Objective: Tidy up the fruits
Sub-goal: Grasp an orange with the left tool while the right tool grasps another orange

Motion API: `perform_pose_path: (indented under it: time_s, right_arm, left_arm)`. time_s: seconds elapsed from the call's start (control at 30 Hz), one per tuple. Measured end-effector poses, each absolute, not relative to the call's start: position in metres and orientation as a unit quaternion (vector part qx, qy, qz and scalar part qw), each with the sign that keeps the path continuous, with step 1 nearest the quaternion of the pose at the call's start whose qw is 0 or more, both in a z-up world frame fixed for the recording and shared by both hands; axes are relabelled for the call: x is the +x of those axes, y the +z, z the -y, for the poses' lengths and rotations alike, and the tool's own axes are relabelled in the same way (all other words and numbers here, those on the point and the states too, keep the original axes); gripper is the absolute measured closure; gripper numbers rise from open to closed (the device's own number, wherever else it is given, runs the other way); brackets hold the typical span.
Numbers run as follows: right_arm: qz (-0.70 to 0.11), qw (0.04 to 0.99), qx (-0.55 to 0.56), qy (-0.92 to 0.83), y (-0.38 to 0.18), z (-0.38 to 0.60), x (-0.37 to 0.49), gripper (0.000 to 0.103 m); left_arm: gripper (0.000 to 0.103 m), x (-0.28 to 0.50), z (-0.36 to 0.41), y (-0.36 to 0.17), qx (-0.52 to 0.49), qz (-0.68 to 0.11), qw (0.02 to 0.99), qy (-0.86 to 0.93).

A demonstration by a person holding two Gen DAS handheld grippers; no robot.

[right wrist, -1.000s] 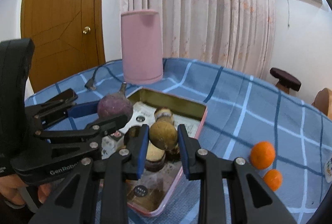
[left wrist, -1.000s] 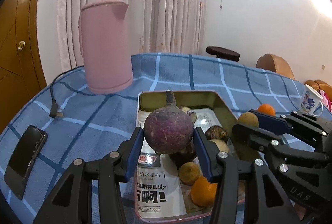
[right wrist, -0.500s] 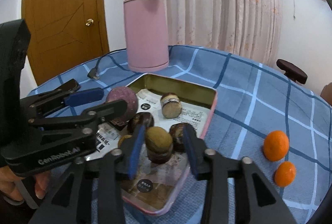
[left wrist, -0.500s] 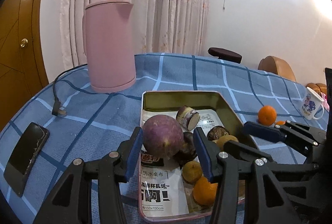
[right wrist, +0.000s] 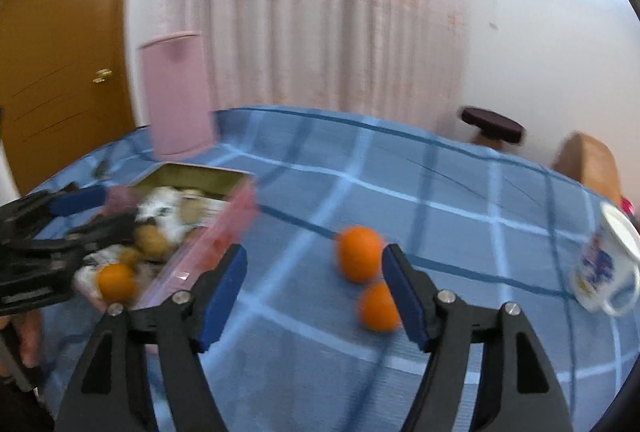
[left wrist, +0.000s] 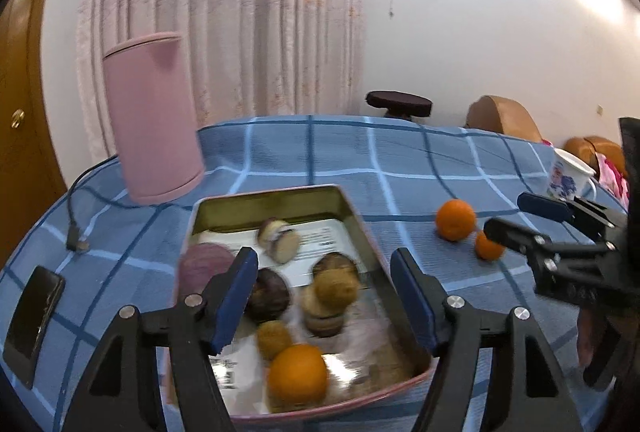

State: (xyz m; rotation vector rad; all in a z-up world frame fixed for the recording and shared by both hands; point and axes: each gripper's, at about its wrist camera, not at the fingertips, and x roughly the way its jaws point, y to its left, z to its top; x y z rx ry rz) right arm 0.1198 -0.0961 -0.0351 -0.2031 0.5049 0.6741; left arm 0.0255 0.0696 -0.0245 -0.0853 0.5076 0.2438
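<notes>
over the tin (left wrist: 362,228), left gripper (left wrist: 324,296) gapes (right gripper (right wrist: 314,290) too).

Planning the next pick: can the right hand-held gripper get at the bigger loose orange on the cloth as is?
Probably yes. The right hand-held gripper is open and empty, and the bigger orange lies on bare tablecloth just ahead. The smaller orange sits close beside it and might get nudged.

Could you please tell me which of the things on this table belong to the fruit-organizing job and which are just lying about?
Part of the job:
- rectangular metal tin holding mixed produce
- larger loose orange on the blue checked tablecloth
- smaller loose orange beside it
- left tool and right tool, both open

Just lying about:
- tall pink kettle
- black phone
- white patterned mug
</notes>
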Motion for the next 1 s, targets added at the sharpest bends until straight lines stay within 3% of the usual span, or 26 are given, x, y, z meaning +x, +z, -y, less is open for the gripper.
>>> perform_pose_path:
  time_s: [0.3,0.43,0.47,0.53,1.0]
  right_arm:
    - [-0.317,0.89,-0.1,0.313,-0.053,0.103,0.152,0.033]
    - [-0.354,0.872,-0.116,0.318,-0.066,0.093,0.164,0.044]
    - [-0.369,0.864,-0.114,0.323,-0.07,0.091,0.168,0.054]
    - [-0.382,0.858,-0.105,0.326,-0.073,0.093,0.173,0.065]
    - [-0.335,0.908,-0.035,0.25,-0.056,0.161,0.187,0.065]
  left_arm:
    - [0.033,0.059,-0.026,-0.025,-0.005,-0.269,0.959,0.087]
    - [0.033,0.068,-0.016,-0.026,0.007,-0.277,0.958,0.081]
    - [0.033,0.07,-0.014,-0.026,0.008,-0.278,0.957,0.079]
    - [0.033,0.074,-0.01,-0.026,0.012,-0.28,0.957,0.078]
    - [0.033,0.136,0.028,-0.037,0.011,-0.334,0.942,0.035]
